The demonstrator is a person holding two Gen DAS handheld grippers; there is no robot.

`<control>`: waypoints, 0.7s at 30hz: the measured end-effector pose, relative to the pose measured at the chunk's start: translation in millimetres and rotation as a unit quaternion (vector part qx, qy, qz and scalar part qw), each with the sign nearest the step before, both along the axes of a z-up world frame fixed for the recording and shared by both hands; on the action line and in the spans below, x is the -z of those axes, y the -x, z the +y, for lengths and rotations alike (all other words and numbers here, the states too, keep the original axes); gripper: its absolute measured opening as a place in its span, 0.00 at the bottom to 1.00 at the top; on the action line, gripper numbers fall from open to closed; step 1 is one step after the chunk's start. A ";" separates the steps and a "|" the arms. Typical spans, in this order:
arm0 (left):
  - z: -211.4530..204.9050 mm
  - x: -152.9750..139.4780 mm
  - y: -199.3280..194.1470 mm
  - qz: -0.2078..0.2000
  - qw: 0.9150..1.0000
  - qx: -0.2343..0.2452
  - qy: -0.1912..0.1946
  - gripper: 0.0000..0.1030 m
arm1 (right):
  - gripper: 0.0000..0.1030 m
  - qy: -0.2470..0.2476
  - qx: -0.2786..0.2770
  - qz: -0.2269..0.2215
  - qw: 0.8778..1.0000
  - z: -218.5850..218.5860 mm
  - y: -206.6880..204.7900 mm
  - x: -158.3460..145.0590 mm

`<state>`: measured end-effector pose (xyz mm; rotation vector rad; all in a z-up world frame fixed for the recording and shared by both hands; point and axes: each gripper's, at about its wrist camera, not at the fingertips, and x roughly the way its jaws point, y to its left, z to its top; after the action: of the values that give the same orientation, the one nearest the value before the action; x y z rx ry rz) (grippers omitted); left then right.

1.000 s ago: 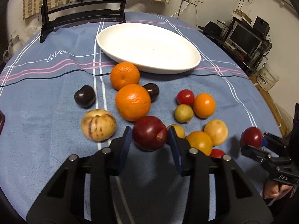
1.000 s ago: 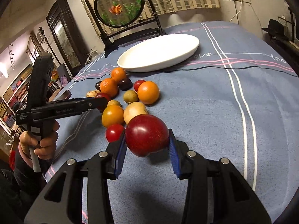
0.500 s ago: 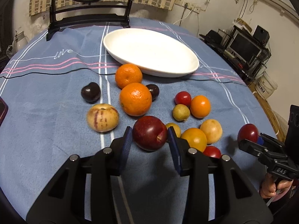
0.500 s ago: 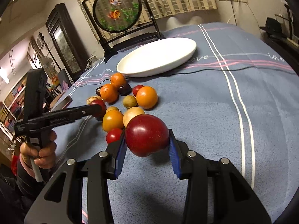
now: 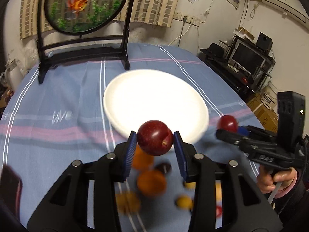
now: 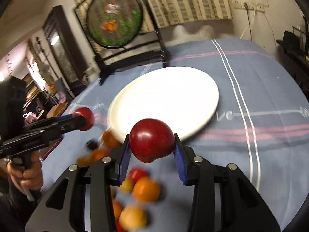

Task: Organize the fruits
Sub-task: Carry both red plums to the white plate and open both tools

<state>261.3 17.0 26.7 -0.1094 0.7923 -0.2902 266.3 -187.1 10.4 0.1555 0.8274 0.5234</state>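
My left gripper (image 5: 154, 145) is shut on a dark red apple (image 5: 154, 137), held in the air at the near rim of the white plate (image 5: 154, 98). My right gripper (image 6: 151, 147) is shut on another red apple (image 6: 151, 139), also lifted, just short of the plate's (image 6: 166, 96) near edge. Each wrist view shows the other gripper with its apple: the right one (image 5: 227, 123) at the plate's right side, the left one (image 6: 85, 118) at its left. Blurred oranges (image 5: 151, 179) and several small fruits (image 6: 146, 189) lie on the blue cloth beneath the fingers.
A black stand with a round goldfish panel (image 5: 83, 5) rises at the table's far edge behind the plate. A dark phone-like object (image 5: 9, 185) lies at the left edge. A person's hand (image 5: 274, 179) grips the right tool. Shelves and a monitor (image 5: 249, 58) stand beyond the table.
Both grippers have risen and moved forward with their apples, from over the fruit pile up to the plate's near rim. The loose fruits now lie below and behind the fingertips.
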 end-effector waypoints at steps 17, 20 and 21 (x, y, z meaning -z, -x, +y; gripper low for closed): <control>-14.8 55.3 -120.9 0.095 0.995 -0.026 -0.034 0.62 | 0.63 0.073 0.019 0.036 0.997 22.0 -85.6 35.2; -11.5 35.4 -99.1 0.061 0.997 -0.031 -0.041 0.74 | 0.63 0.070 0.031 0.015 0.997 14.1 -69.4 17.7; -9.5 27.8 -87.1 0.050 0.997 -0.033 -0.045 0.80 | 0.63 0.063 0.032 0.009 0.998 9.9 -59.0 9.9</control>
<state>348.4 7.5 -1.0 -0.0655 0.8982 -0.1878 325.2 -177.2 0.5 0.0711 0.8676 0.4102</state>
